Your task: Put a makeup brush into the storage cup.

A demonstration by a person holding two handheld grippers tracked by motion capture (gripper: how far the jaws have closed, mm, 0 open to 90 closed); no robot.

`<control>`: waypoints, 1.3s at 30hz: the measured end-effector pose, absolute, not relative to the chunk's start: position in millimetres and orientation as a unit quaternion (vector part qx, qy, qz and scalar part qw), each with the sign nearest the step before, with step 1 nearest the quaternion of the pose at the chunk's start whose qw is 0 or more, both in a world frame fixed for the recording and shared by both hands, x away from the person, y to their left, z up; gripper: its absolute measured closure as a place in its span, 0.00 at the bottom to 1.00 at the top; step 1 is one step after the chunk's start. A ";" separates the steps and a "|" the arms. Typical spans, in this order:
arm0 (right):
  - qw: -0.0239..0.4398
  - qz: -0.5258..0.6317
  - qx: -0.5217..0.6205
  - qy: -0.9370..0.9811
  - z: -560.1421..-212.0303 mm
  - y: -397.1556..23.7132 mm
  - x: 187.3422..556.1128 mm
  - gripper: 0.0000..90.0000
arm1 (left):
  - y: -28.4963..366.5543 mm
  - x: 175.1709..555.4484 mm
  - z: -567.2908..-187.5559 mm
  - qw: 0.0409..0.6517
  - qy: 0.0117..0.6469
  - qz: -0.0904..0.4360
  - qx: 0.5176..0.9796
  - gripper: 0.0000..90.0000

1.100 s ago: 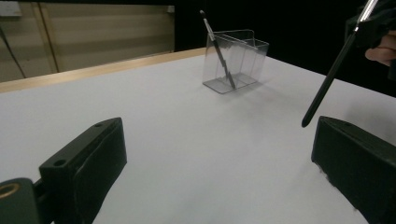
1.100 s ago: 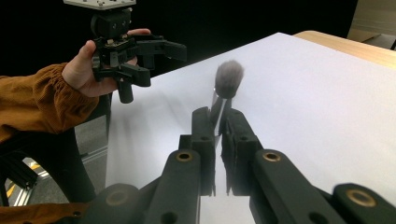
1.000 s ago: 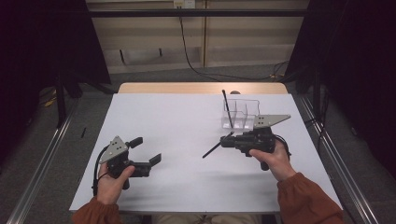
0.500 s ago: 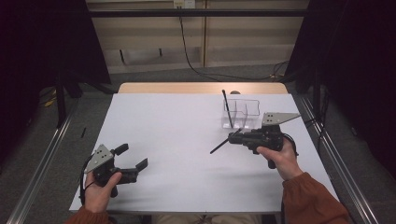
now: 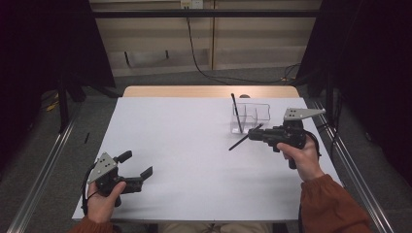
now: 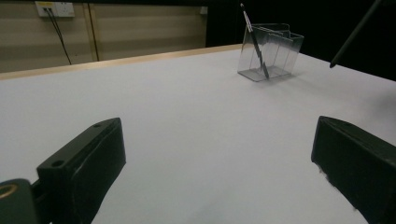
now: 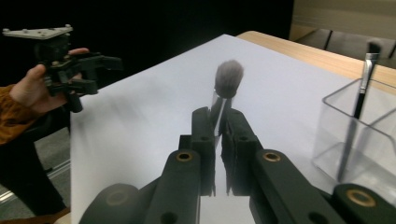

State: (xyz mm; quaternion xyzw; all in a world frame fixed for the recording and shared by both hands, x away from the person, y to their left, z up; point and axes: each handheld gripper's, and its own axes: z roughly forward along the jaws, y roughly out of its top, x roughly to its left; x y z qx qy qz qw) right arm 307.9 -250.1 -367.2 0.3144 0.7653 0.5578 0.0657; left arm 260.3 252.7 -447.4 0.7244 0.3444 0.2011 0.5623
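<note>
A brush [image 7: 228, 81] sits clamped in the right gripper [image 5: 257, 134], bristles ahead of its tips, handle apparently angling down over the counter [image 5: 194, 145]. Just beside that gripper stands a clear holder [image 5: 250, 116] with another brush [image 5: 236, 112]. The left gripper [image 5: 137, 167], well apart, gapes empty.

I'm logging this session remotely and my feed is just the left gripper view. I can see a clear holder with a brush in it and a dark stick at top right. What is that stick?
Observer: It's a makeup brush, clamped in the right hand-held gripper.
Operator: Which end points away from the jaws?
Observer: In the right gripper view the fluffy grey head sticks out past the jaws; in the high view the thin handle slants down toward the table.
Operator: Is it above the clear holder yet?
Observer: No. From above, it hangs just in front of the holder, beside the brush standing inside.
</note>
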 end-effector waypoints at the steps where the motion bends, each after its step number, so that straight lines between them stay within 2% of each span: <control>1: 0.065 0.555 0.317 0.766 -365.9 -250.9 309.7 0.93 | 253.4 259.9 -446.8 0.562 0.342 0.202 0.725 0.04; 16: 0.103 0.543 0.342 0.760 -340.8 -259.7 335.9 0.93 | 257.5 257.7 -445.4 0.563 0.345 0.204 0.723 0.04; 39: 0.136 0.521 0.366 0.759 -318.5 -260.0 367.3 0.93 | 254.6 257.4 -445.1 0.563 0.341 0.199 0.726 0.04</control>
